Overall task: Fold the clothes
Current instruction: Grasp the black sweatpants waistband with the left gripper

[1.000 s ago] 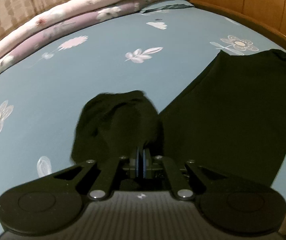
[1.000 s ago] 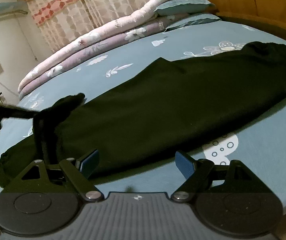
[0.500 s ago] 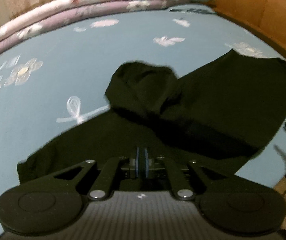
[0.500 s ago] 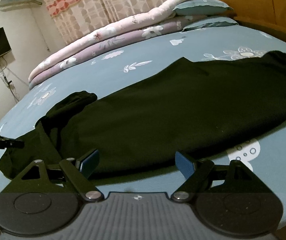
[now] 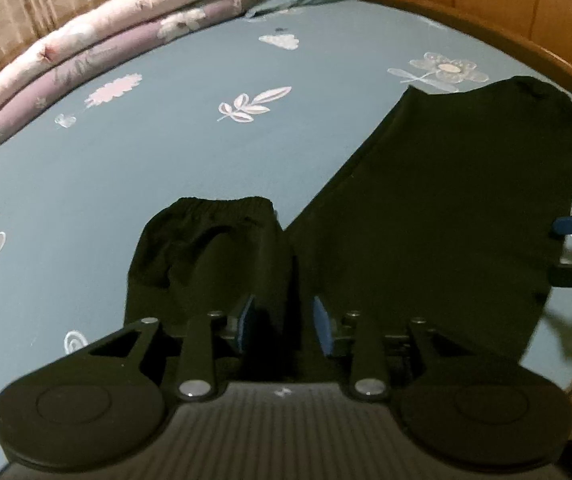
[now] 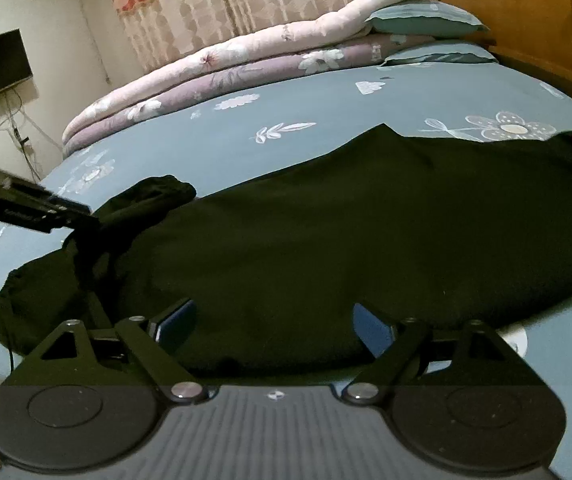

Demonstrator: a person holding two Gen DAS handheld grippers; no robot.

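Left claw (image 5: 284,318) just opening over black trousers (image 5: 438,216) on bed (image 5: 166,168).

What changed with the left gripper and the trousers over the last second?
The left gripper was shut on the black trousers; its fingers have just been opening, cloth between them, and the cuff now lies flat. The right gripper stayed open, and the bed is unchanged.

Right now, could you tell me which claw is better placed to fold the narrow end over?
Probably the left claw: its jaws, just opened, straddle the black garment at that end. The right claw hovers open mid-garment.
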